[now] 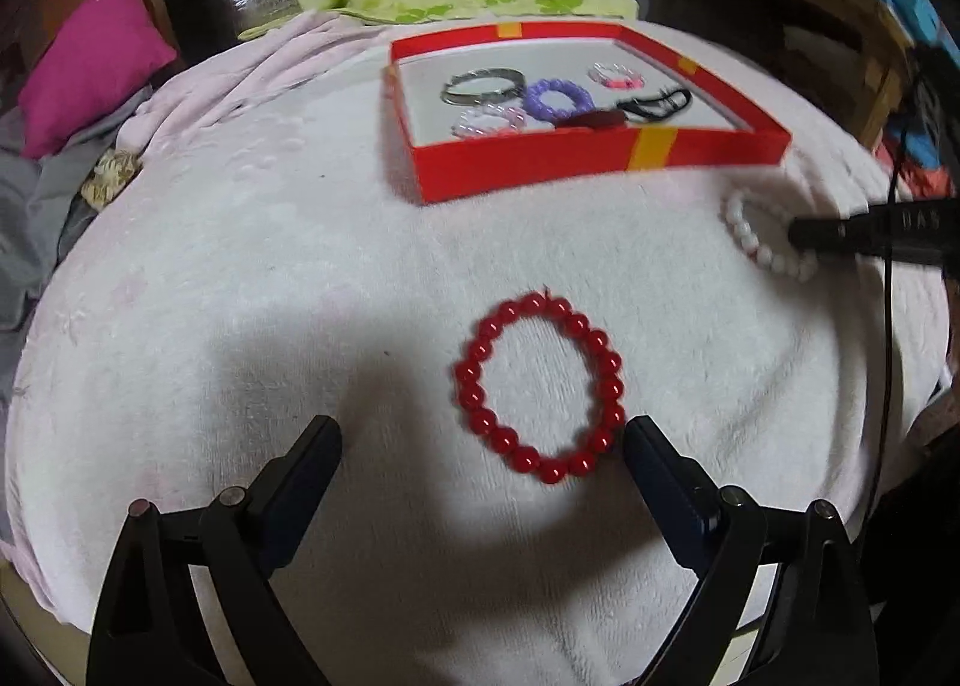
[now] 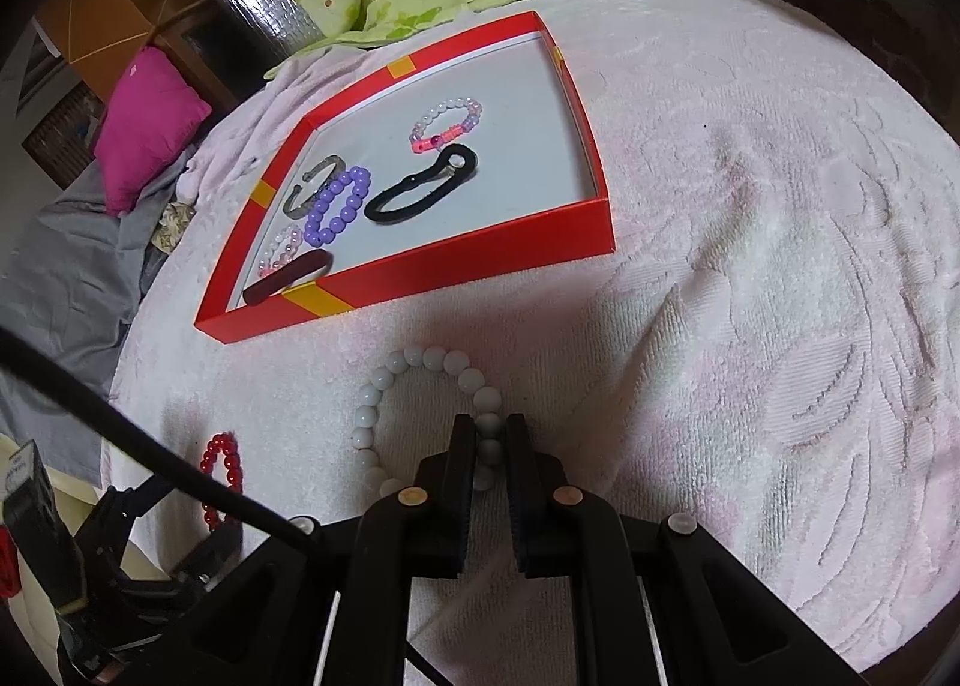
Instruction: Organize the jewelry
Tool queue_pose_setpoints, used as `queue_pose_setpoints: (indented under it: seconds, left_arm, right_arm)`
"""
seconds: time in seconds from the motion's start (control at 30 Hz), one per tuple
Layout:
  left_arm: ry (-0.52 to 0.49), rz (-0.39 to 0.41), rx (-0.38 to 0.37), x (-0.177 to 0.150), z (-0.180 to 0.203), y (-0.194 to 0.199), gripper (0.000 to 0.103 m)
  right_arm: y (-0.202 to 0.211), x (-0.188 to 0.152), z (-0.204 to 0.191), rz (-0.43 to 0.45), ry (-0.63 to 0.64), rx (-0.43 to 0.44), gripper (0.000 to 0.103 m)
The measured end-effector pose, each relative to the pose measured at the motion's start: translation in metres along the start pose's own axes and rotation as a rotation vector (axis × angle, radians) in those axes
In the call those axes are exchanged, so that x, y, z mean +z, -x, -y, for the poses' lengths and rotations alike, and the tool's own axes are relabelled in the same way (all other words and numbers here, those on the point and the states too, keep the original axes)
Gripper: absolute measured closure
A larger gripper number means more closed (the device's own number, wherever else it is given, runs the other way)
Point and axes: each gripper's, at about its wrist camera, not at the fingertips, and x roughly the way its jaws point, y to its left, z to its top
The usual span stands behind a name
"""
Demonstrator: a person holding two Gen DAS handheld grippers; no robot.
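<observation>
The white bead bracelet (image 2: pixel 420 416) is lying on the pale towel (image 2: pixel 750 296) just in front of the red box (image 2: pixel 420 272), and the right gripper (image 2: pixel 489 446) is pinching its near-right beads, jaws nearly closed on them. To do this well, it should be lifting straight up before carrying over the box wall, so the loop clears it. The red bead bracelet (image 1: pixel 537 386) is lying further out from the box, with the left gripper (image 1: pixel 483 434) hanging wide open and empty around its near edge, ready to close on one side.
</observation>
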Motion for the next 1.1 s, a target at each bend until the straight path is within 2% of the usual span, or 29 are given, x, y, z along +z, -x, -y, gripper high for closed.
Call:
queue_pose_setpoints:
  seconds: [0.27,0.37,0.4,0.43,0.63,0.8,1.1]
  left_arm:
    - [0.071,0.008,-0.032,0.01,-0.008,-0.007,0.01]
    - [0.051,0.025,-0.011,0.012,-0.005,-0.007,0.025]
    - [0.047,0.032,-0.016,0.013,-0.005,-0.007,0.034]
    - [0.047,0.036,-0.036,0.014,-0.005,-0.007,0.048]
    - [0.073,0.05,-0.081,0.022,-0.009,-0.008,0.084]
    - [0.078,0.068,-0.101,0.029,-0.005,-0.01,0.084]
    - [0.086,0.075,-0.133,0.035,-0.001,-0.013,0.085]
  right_arm:
    - [0.0,-0.001,-0.001,0.009,0.008,0.002,0.091]
    - [0.0,-0.002,0.001,0.01,0.003,0.011,0.091]
    - [0.0,-0.002,0.001,0.012,0.001,0.013,0.091]
    - [0.0,-0.002,0.001,0.013,0.004,0.013,0.091]
    - [0.004,-0.002,-0.005,0.03,0.024,0.039,0.092]
    - [0.006,-0.002,-0.007,0.042,0.014,0.089,0.092]
    - [-0.002,-0.002,-0.009,0.013,0.008,0.082,0.089]
